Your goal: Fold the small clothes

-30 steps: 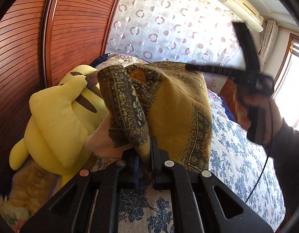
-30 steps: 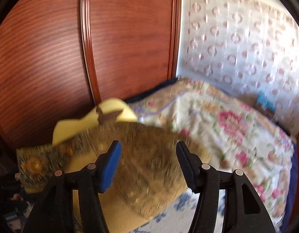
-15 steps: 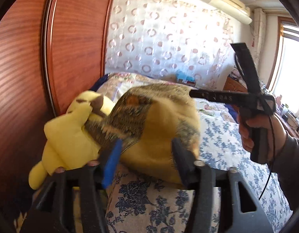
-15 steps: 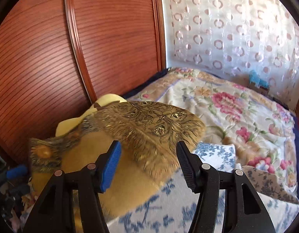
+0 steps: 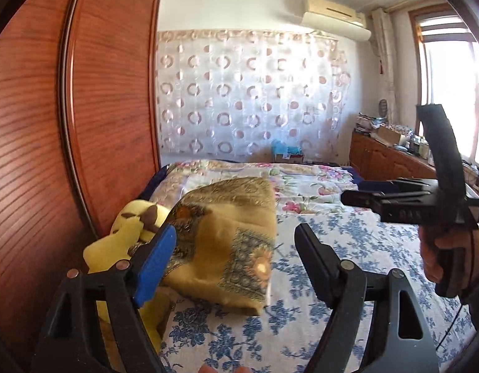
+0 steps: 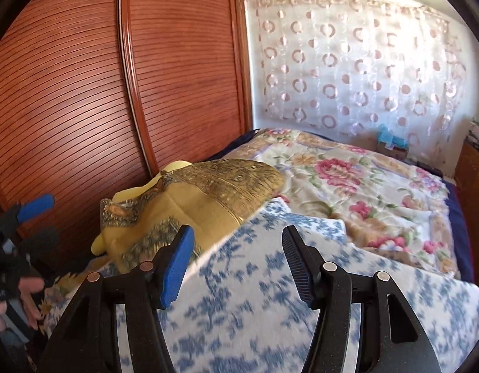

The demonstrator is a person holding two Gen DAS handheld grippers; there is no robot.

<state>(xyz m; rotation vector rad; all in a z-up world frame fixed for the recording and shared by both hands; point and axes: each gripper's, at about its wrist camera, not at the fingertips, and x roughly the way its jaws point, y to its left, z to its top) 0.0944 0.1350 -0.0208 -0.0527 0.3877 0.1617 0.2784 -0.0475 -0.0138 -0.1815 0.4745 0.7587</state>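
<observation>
1. Mustard-yellow patterned garment lies folded on the bed, draped partly over a yellow plush toy beside the wooden wardrobe; we see its dark ornate border facing up and a paisley-edged panel toward us.
2. Our left claw has just been opening and now stands wide, its blue pad and black pad apart in front of the garment, with nothing pressed between them; the cloth lies beyond the tips.
3. Our right claw stands moderately wide and empty, hovering over the blue-and-white floral sheet, just beside the garment's near edge without touching it.
4. In the left wrist view we see the right hand gripping its tool's handle at the right edge, well apart from the garment.
5. In the right wrist view the left hand and its claw's blue pad show at the far left, near the wardrobe.
6. Beyond the blue sheet a pink-flowered quilt covers the far part of the bed, and a sheer curtain with ring patterns hangs behind it.
7. An air conditioner sits high on the wall, and a wooden cabinet with clutter stands under the window.
</observation>
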